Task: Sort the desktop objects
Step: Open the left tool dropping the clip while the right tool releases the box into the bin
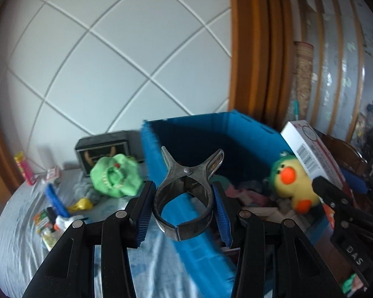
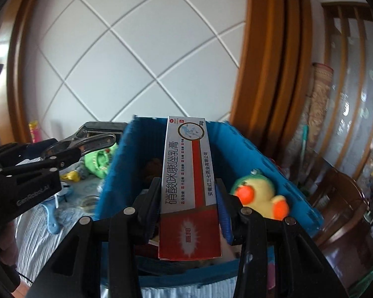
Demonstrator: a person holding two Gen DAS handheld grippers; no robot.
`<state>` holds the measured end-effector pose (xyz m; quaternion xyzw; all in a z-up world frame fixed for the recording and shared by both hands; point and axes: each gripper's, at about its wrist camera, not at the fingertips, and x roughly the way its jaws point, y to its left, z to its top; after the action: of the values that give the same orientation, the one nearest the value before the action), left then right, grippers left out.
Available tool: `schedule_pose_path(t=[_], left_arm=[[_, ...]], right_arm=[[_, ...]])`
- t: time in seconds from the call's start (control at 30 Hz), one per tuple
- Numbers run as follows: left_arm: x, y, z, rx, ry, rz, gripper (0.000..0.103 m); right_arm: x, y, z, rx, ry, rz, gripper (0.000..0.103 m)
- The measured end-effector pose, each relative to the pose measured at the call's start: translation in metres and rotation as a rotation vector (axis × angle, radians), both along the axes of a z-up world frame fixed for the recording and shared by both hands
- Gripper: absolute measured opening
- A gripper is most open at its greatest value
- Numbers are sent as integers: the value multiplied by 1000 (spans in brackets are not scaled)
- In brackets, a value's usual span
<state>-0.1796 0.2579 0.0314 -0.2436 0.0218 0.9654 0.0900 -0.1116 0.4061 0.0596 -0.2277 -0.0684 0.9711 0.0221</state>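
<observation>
My left gripper (image 1: 182, 200) is shut on a metal spring clip (image 1: 186, 191), held up at the left rim of the blue bin (image 1: 156, 159). In the right wrist view that gripper with the metal clip (image 2: 87, 144) shows at the left. My right gripper (image 2: 189, 198) is shut on a white and red ointment box (image 2: 189, 186), held over the blue bin (image 2: 261, 159). A yellow duck plush (image 2: 261, 193) lies inside the bin at its right side. From the left wrist view the same ointment box (image 1: 310, 149) and duck plush (image 1: 293, 181) appear at the right.
A green plush (image 1: 116, 176), a black box (image 1: 104, 149), a blue brush (image 1: 56, 198), a yellow item (image 1: 83, 204) and small packets (image 1: 43, 219) lie on the striped cloth left of the bin. A pink and yellow tube (image 1: 24, 168) stands at the wall. Wooden furniture (image 2: 340, 208) stands right.
</observation>
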Motion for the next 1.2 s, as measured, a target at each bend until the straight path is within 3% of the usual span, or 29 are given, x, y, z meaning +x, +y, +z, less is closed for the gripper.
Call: schedule_pose_path(t=[0.17,0.53,0.77,1.03,1.07,1.2], left_arm=[[-9,52,3,2,-10,-17,45],[-30,144,-45,-14,-136,34,45],[-31,161,-67,-31,-170,77,45],[-25,159,-69,-27,-157,114,45],[-24,158,-69,-26,-153,118,47],[-12,158,-59,-31,-109,124,71]], right_arm=[[-16,41,1,6,-15,16,41],[-62,116,-49,18,-145,127,41],[-72,137,-77,31,-193,199,41],[-69,148,-84,5,-186,225,41],[-69,148,-83,1,-180,226,41],[-64,151,-75,-11,-157,229,41]])
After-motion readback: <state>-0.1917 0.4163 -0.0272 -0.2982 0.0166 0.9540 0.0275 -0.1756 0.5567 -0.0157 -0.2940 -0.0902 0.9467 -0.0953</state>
